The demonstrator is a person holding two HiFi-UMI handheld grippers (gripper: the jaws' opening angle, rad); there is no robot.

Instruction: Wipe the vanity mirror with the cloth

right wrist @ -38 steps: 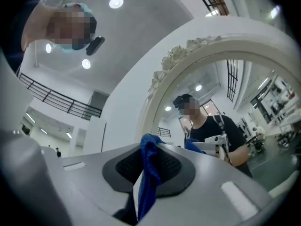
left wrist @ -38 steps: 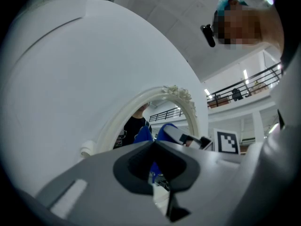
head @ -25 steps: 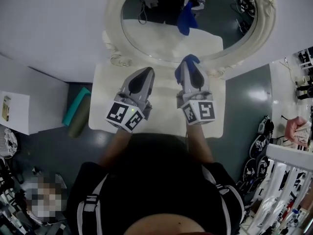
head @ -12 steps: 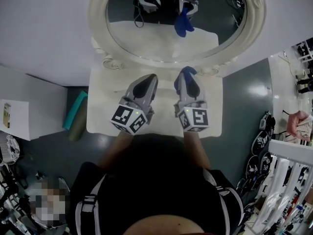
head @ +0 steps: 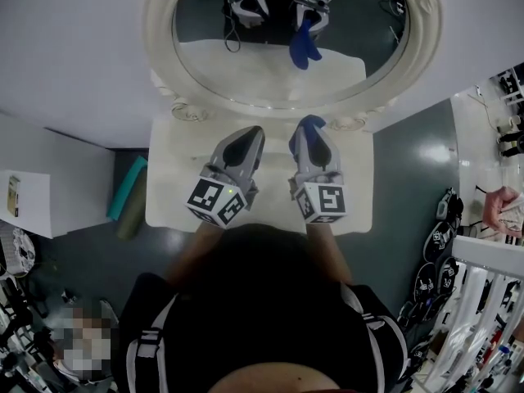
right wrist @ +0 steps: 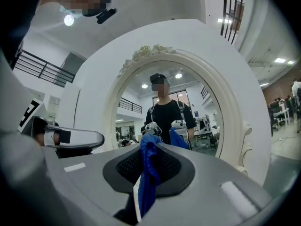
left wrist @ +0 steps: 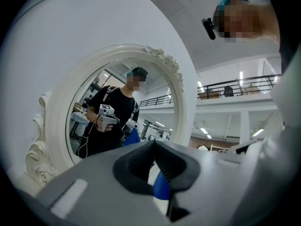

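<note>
Teal roll (head: pixel 128 185) (floor, L of table (head: pixel 173 196))

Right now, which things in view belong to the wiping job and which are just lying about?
Job: mirror; cloth; right hand-held gripper, shut on the cloth.
Lying about: teal roll; olive roll; white box.

My right hand-held gripper (head: pixel 310 131) is pale grey with black mesh-textured pads, and the crumpled fabric cloth (head: pixel 306 124) in it is bright royal blue. My left hand-held gripper (head: pixel 249 135) is the same grey and black, and each carries a cube patterned with black-and-white square markers. The oval vanity mirror (head: pixel 270 74) has a cream-white carved frame and the surface (head: pixel 176 187) below matches that cream. The floor (head: pixel 409 162) is dark grey-green with a teal roll (head: pixel 127 182) on it, and my top (head: pixel 270 301) is black with white stripes.
</note>
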